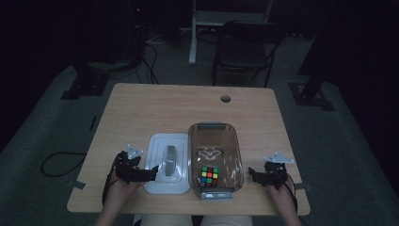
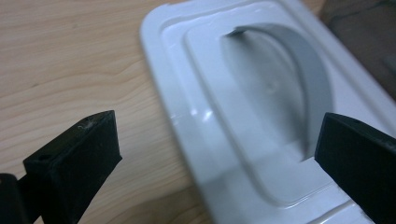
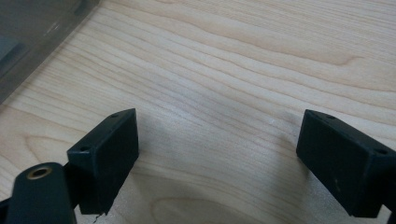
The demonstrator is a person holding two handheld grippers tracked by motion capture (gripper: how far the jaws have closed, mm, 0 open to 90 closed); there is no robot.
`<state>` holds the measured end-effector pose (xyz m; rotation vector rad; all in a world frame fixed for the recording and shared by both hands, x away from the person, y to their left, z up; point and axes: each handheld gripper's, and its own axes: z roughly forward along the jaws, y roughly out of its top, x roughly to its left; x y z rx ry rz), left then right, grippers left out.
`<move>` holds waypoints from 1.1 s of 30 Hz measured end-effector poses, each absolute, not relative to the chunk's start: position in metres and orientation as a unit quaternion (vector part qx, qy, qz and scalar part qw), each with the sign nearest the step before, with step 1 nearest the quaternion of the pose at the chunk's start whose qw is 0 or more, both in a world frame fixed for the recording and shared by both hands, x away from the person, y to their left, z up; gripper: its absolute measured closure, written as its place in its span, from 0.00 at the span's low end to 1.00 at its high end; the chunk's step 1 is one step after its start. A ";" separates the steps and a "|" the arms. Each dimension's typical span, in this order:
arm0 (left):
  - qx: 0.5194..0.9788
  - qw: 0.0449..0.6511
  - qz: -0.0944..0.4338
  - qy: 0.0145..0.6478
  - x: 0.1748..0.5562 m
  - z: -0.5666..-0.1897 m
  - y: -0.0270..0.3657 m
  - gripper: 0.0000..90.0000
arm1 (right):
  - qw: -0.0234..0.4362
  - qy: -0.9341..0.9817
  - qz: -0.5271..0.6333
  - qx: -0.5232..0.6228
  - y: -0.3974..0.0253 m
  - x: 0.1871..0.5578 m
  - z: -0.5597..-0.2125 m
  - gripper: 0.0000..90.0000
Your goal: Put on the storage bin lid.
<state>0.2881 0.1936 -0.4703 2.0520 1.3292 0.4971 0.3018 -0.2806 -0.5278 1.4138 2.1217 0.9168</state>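
- The left hand-held gripper (image 1: pixel 151 173) rests on the pale wooden tabletop (image 1: pixel 155 108), its jaws spread wide with nothing between them, reaching over the left edge of the lid.
- The white rectangular plastic lid (image 1: pixel 167 163) with a grey arched handle (image 1: pixel 169 160) lies flat, just left of the box and seemingly touching it.
- The clear brownish plastic storage box (image 1: pixel 232 155) stands open; a multicoloured puzzle cube (image 1: pixel 209 176) sits inside near its front end.
- The right hand-held gripper (image 1: pixel 251 172) sits just right of the box, jaws apart over bare wood.
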 end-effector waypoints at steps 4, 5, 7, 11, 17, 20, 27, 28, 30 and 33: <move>0.784 0.326 0.179 0.497 0.291 -0.470 0.183 0.01 | 0.214 0.765 0.331 0.510 -0.281 0.302 -0.528 0.14; 0.784 0.329 0.177 0.495 0.292 -0.470 0.180 0.01 | 0.214 0.765 0.331 0.510 -0.281 0.302 -0.528 0.14; 0.786 0.334 0.174 0.491 0.293 -0.469 0.174 0.01 | 0.214 0.765 0.331 0.510 -0.281 0.302 -0.528 0.14; 0.789 0.337 0.171 0.484 0.299 -0.474 0.162 0.01 | 0.214 0.765 0.331 0.510 -0.281 0.302 -0.528 0.14; 0.796 0.339 0.161 0.475 0.305 -0.483 0.146 0.07 | 0.214 0.764 0.332 0.510 -0.281 0.302 -0.528 0.14; 0.799 0.338 0.157 0.472 0.308 -0.488 0.140 0.07 | 0.212 0.764 0.333 0.511 -0.281 0.302 -0.528 0.14; 0.798 0.340 0.161 0.471 0.314 -0.494 0.128 0.17 | 0.214 0.765 0.331 0.510 -0.281 0.302 -0.528 0.14; 0.797 0.339 0.165 0.472 0.315 -0.495 0.127 0.17 | 0.214 0.764 0.331 0.510 -0.281 0.302 -0.528 0.14; 0.798 0.335 0.169 0.472 0.316 -0.496 0.126 0.20 | 0.214 0.765 0.330 0.510 -0.281 0.302 -0.528 0.14; 0.796 0.339 0.169 0.473 0.317 -0.496 0.126 0.29 | 0.214 0.765 0.330 0.510 -0.281 0.302 -0.528 0.14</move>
